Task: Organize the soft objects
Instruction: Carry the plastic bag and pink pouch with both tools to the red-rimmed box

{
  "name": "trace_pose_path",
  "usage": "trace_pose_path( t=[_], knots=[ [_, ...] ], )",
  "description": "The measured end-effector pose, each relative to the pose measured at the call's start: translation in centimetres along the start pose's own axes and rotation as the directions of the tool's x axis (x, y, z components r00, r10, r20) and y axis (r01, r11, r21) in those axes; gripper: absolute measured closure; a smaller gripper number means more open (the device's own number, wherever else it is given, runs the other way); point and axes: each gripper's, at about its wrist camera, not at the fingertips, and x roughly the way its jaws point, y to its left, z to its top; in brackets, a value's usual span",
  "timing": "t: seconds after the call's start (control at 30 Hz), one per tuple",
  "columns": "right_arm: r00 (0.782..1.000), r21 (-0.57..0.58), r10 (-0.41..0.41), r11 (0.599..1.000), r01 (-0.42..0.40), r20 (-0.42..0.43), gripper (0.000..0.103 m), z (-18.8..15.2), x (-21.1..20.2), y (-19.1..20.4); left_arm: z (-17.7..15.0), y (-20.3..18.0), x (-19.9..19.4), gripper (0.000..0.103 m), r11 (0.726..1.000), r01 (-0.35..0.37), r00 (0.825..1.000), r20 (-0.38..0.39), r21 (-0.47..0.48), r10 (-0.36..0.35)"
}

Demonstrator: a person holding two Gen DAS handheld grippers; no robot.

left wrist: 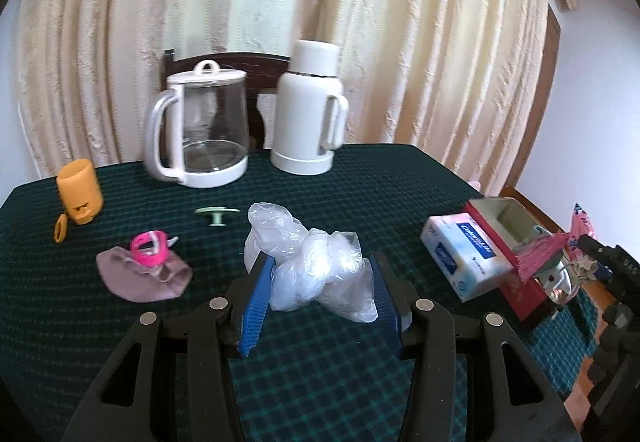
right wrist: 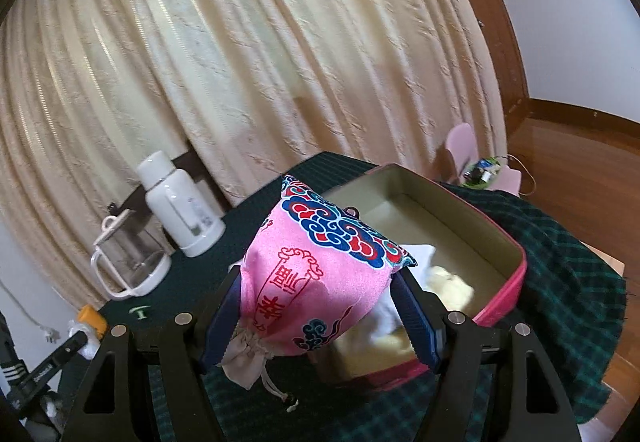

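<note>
My left gripper (left wrist: 320, 298) is shut on a crumpled clear plastic bag (left wrist: 308, 262), held above the dark green checked tablecloth (left wrist: 360, 194). My right gripper (right wrist: 316, 306) is shut on a pink drawstring pouch (right wrist: 320, 274) with blue and red cloud patterns, held over the near end of a red box (right wrist: 508, 282) with a pale lining. White and yellow soft things (right wrist: 448, 282) lie inside the box. In the left wrist view the red box (left wrist: 516, 254) stands at the right table edge, the pink pouch (left wrist: 540, 254) over it. A mauve cloth pouch (left wrist: 140, 278) with a pink band (left wrist: 150, 242) lies at the left.
A glass kettle (left wrist: 200, 130) and a white thermos (left wrist: 308, 114) stand at the back of the table before a chair and cream curtain. An orange cup (left wrist: 80, 198), a green knob (left wrist: 216, 214) and a tissue pack (left wrist: 464, 254) also lie on the cloth. The wooden floor (right wrist: 580, 170) is at right.
</note>
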Motion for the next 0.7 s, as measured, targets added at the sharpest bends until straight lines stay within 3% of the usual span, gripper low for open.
trace_pose_path(
  t=[0.5, 0.7],
  knots=[
    [0.994, -0.037, -0.087, 0.996, 0.085, -0.060, 0.027, 3.1, 5.2, -2.3, 0.4, -5.7, 2.4, 0.054, 0.995, 0.063, 0.998, -0.029, 0.072, -0.061],
    [0.981, -0.073, -0.153, 0.987, 0.145, -0.120, 0.024, 3.9, 7.2, -3.2, 0.8, -8.2, 3.4, 0.054, 0.990, 0.098, 0.995, -0.041, 0.104, -0.094]
  ],
)
